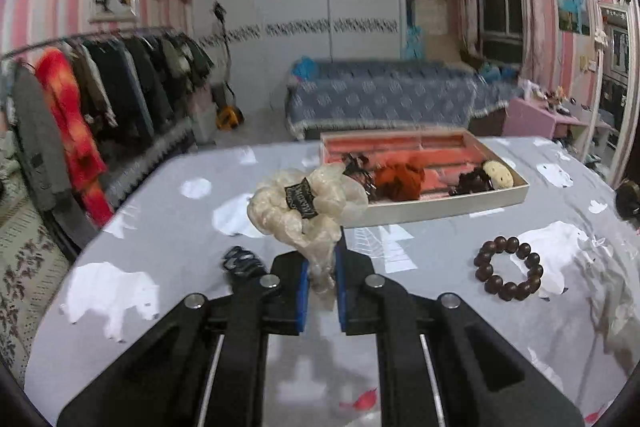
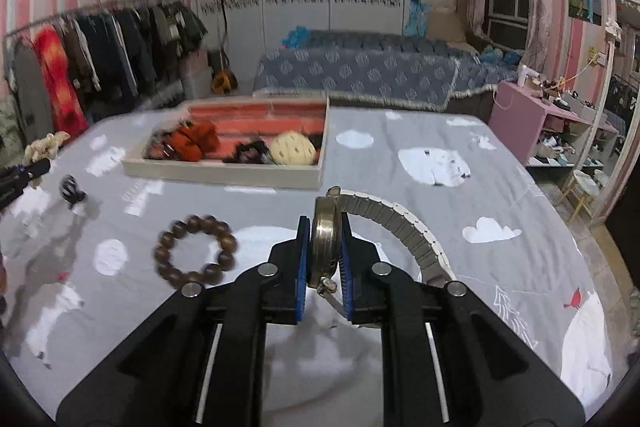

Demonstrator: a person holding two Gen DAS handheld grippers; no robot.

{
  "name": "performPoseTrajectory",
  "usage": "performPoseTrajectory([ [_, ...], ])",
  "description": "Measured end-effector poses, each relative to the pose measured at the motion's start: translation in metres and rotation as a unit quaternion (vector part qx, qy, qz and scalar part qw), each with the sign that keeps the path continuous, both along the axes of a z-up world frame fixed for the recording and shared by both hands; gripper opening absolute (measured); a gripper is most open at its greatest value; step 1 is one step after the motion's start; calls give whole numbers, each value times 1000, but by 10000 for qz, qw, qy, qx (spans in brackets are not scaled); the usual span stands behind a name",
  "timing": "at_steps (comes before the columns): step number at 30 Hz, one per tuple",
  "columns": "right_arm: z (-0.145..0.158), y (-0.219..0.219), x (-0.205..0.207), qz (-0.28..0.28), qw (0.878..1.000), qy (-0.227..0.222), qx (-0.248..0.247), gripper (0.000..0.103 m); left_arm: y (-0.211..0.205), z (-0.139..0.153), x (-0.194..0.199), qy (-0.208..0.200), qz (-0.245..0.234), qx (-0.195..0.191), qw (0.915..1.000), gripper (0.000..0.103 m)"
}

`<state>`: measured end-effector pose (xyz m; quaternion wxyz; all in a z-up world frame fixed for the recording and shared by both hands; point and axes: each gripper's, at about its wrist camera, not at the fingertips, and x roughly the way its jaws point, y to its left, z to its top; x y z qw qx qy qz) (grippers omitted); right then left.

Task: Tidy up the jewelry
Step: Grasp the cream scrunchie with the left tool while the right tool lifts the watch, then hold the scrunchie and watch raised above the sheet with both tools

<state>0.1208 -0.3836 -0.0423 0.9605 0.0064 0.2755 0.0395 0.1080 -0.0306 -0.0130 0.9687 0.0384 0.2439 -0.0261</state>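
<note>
Both grippers clamped on items above the bedsheet.
Left gripper pinches a cream satin scrunchie with black label, frame center; right gripper squeezes a brass-cased watch, pale link band arcing right. Tray upper left; brown bead bracelet lower left.

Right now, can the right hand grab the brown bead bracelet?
Probably not yet. The right gripper is shut on the watch, so it has no free jaws. The bead bracelet lies uncovered on the bedsheet close by, so it's easy once the watch is put down.
</note>
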Motion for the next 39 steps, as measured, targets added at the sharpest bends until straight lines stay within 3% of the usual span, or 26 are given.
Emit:
performPoseTrajectory([
  [4,1,5,-42,-17,9989,-470,-3,14,1,-16,-33,-322,-77,-13,9995,11],
  [10,-14,21,-66,103,9977,-659,-117,14,6,-24,-50,-560,47,-143,9983,11],
  [14,-25,30,-74,131,9960,-875,-130,14,3,-44,-50,-377,-23,-115,9992,11],
  [18,-23,42,-87,186,9917,-1205,-404,14,1,-44,-57,-438,-69,-10,9990,11],
  [35,-28,37,-81,61,9941,-1043,-300,15,-3,-36,-60,-659,51,78,9978,15],
  [39,-27,42,-82,143,9934,-1076,-376,15,1,-35,-62,-722,42,-33,9974,20],
])
